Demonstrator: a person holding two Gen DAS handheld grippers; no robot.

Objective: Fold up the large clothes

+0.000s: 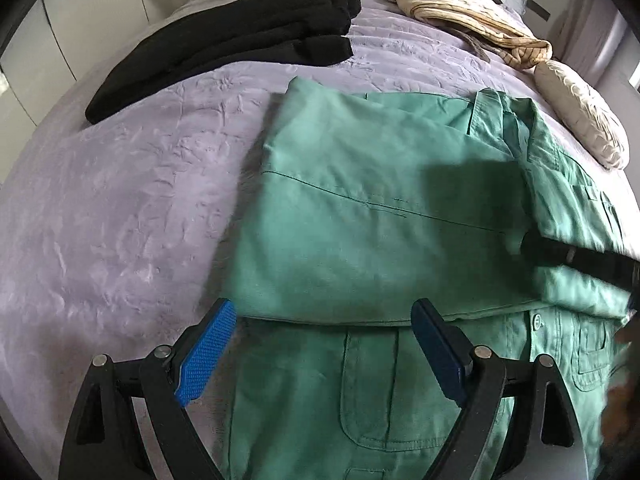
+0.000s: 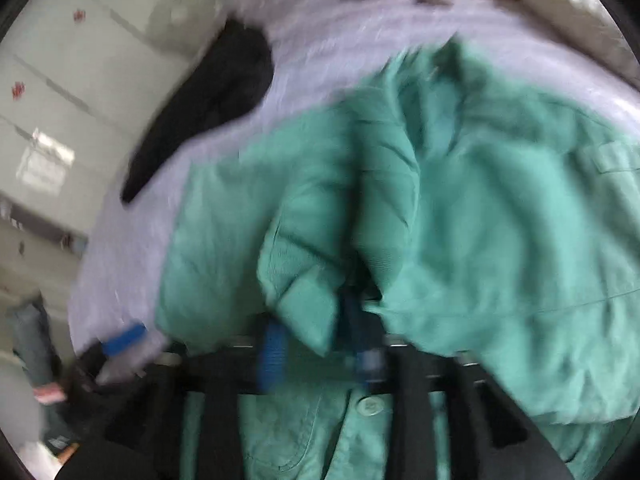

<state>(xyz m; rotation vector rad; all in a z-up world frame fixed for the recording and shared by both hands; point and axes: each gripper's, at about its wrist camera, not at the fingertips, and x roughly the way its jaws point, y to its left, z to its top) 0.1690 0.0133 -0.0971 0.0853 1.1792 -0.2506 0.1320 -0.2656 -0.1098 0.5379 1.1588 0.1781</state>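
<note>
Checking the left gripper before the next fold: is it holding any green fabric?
No, the left gripper is open above the green jacket, nothing between its fingers.

A home bedroom: a bed (image 1: pixel 120 200) under a lilac quilted bedspread, a pillow (image 1: pixel 580 116) at its head, white wardrobe doors (image 1: pixel 60 32) alongside
</note>
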